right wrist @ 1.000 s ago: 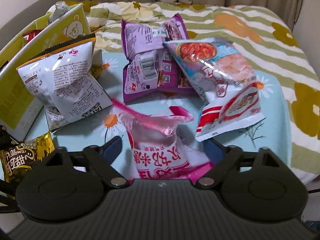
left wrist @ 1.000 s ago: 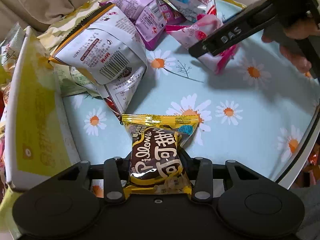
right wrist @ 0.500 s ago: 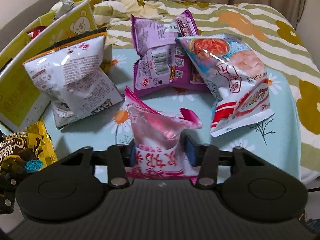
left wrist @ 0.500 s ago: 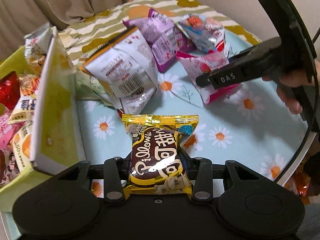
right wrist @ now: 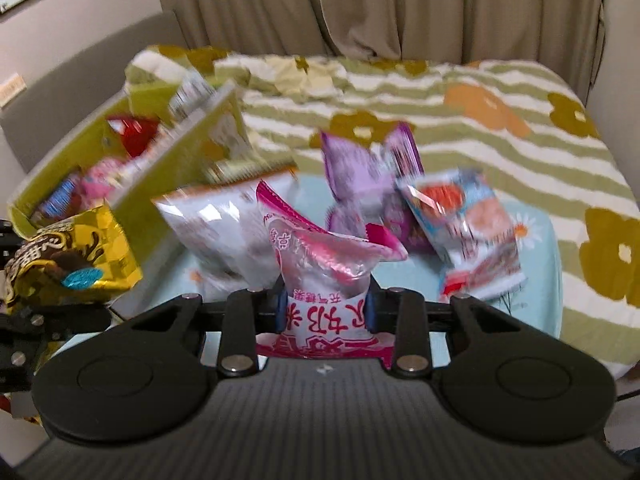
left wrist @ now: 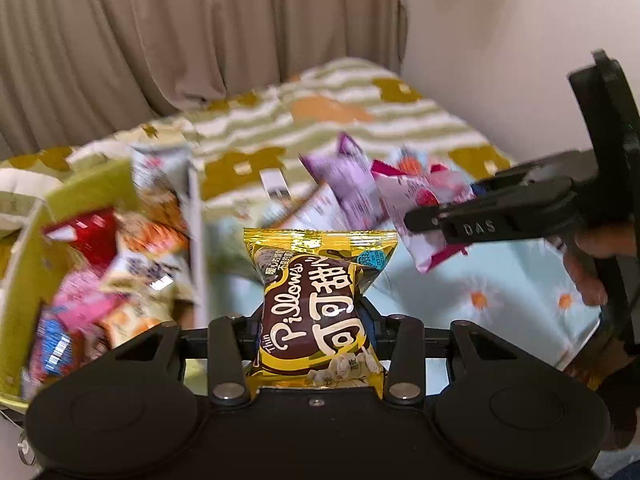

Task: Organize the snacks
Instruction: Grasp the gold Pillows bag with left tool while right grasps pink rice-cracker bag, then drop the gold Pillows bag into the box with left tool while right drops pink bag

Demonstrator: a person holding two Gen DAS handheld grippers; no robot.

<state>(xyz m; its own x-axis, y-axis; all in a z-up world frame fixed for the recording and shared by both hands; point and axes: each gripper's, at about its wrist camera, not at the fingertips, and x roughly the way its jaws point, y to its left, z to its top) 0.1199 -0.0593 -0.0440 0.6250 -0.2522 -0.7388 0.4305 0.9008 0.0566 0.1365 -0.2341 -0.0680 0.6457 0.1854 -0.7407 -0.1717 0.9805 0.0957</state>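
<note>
My left gripper [left wrist: 316, 320] is shut on a gold and brown Pillows snack pack [left wrist: 320, 300], held up in the air; that pack also shows at the left edge of the right wrist view [right wrist: 72, 256]. My right gripper [right wrist: 324, 304] is shut on a pink and white candy bag [right wrist: 324, 264], lifted off the cloth; in the left wrist view the same pink bag [left wrist: 420, 208] hangs from the right gripper's fingers [left wrist: 472, 220]. A yellow-green box [right wrist: 168, 176] [left wrist: 24, 248] at the left holds several snack packs.
On the blue daisy cloth [right wrist: 536, 280] lie a white chip bag [right wrist: 216, 224], a purple bag [right wrist: 360, 176] and a blue and red shrimp-cracker bag [right wrist: 468, 220]. A green striped blanket [right wrist: 440, 120] covers the bed behind. Curtains [left wrist: 160, 40] hang at the back. A hand [left wrist: 596, 264] grips the right tool.
The right gripper closed on the pink bag and lifted it. Both grippers rose with their packs, so the box's inside and the curtains came into view.
</note>
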